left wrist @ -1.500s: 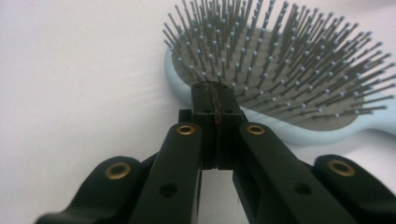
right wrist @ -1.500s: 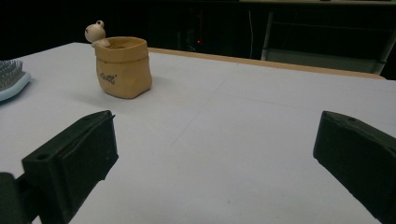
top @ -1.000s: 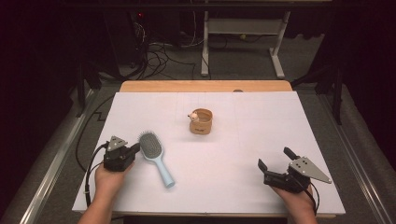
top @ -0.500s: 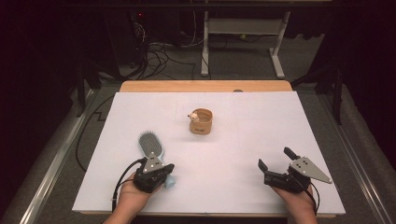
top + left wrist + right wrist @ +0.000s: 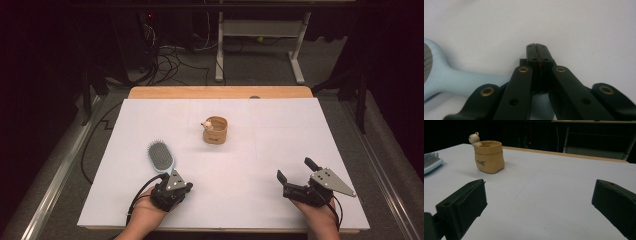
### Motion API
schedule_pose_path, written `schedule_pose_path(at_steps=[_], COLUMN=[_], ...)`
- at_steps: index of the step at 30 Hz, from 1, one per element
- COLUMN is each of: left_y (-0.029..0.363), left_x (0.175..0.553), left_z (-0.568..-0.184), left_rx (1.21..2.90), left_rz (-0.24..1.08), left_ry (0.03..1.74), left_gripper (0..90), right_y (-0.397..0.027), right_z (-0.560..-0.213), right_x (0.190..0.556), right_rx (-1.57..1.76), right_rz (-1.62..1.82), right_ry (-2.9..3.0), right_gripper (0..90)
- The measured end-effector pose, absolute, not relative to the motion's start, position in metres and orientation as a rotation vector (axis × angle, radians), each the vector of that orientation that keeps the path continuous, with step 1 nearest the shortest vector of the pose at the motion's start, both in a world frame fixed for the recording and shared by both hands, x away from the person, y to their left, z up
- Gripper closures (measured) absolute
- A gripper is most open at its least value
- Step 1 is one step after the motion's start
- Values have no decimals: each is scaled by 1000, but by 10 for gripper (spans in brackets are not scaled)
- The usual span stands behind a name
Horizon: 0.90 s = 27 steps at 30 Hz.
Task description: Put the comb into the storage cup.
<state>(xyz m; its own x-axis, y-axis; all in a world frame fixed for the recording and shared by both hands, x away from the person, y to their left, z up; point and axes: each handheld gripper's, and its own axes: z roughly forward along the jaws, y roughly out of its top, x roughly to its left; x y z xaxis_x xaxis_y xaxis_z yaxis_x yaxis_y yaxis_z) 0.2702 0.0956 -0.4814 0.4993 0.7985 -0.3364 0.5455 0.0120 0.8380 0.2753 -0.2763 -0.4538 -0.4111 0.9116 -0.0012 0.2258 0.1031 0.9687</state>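
Hairbrush [image 5: 161, 156]: pale blue (grey bristles)

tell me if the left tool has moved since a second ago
Yes. In the high view the left tool has slid right from beside the light blue plastic hairbrush head to over its handle, closer to the tan sack-shaped pot.

Pale blue hairbrush [image 5: 161, 157], tan pot [image 5: 215, 130], white table [image 5: 260, 150].
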Motion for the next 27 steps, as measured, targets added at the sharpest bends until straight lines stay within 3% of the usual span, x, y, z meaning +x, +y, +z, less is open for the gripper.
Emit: schedule_pose_path(at_steps=[10,27], left_y=[111,170], left_x=[269,263], left_z=[-483,-482], left_rx=[1692,1624], left_rz=[296,347], left_ry=[1190,1280], left_gripper=[900,900], right_y=[-278,-278], right_z=[-453,-453], right_x=[275,275], right_rx=[1123,1131], right_rz=[1343,1338], right_ry=[1718,1714], right_gripper=[4,4])
